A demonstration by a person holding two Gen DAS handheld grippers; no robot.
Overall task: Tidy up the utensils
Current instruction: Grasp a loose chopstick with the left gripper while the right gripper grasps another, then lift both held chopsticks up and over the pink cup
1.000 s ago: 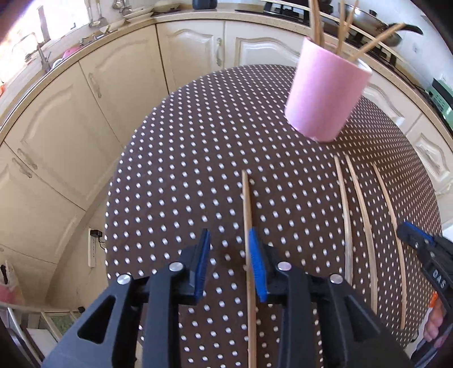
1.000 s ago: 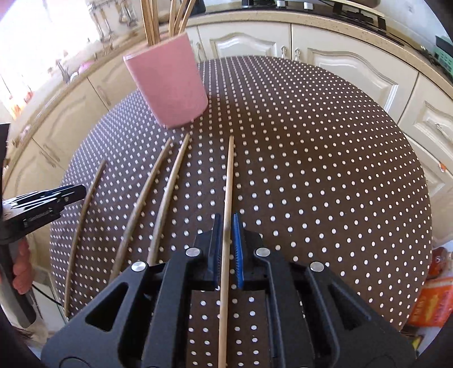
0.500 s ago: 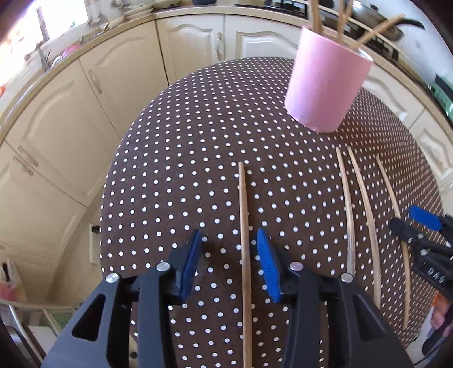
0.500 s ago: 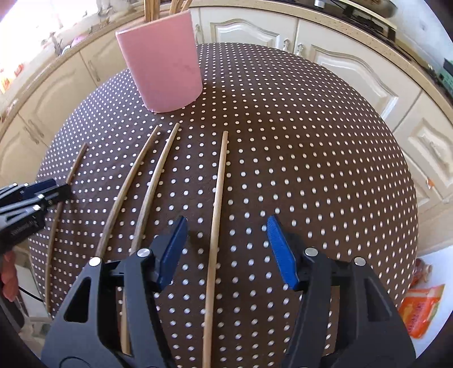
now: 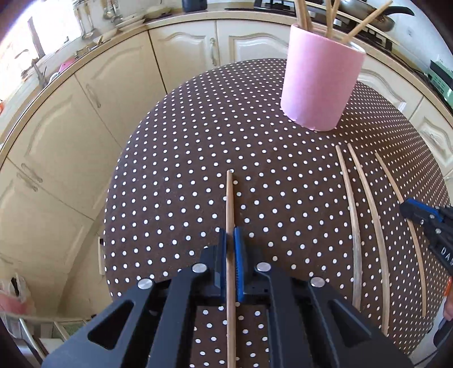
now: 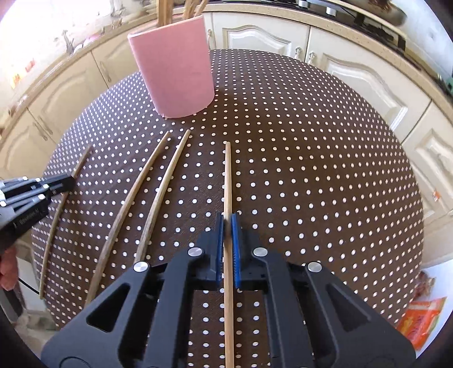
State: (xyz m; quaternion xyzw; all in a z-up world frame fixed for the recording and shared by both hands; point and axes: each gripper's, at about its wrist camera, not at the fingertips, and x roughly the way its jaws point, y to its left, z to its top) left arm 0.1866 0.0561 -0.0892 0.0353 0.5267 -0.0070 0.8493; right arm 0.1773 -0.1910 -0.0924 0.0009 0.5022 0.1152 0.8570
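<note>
While both grippers point steeply down at the round table in the brown white-dotted cloth [image 5: 175, 158], each one is clamped on its own thin wooden chopstick. In the left wrist view, the left black gripper with blue pads [image 5: 230, 240] has its jaws closed on the leftmost wooden chopstick [image 5: 229, 198], which passes between the pads and lies flat on the cloth, its far tip toward the middle of the table. In the right wrist view, the right black gripper with blue pads [image 6: 226, 226] has its jaws closed on the rightmost wooden chopstick [image 6: 227, 181] in the same manner.

Between these 2 held sticks lie 2 loose wooden chopsticks [image 6: 147, 192], side by side, near each other but not touching along most of their length, running from the near edge of the table toward its far side. All 4 sticks lie roughly parallel.

Beyond the far tips of the loose pair stands the pink cylindrical holder [image 6: 175, 73], upright on the far part of the table, apart from every stick on the cloth. Several wooden sticks [image 5: 331, 17] stand inside it, leaning against its rim.

Past the far edge of the table run cream kitchen cabinets [image 5: 70, 119] under a pale worktop. At the near right edge, off the table, lies an orange packet [image 6: 421, 320].
</note>
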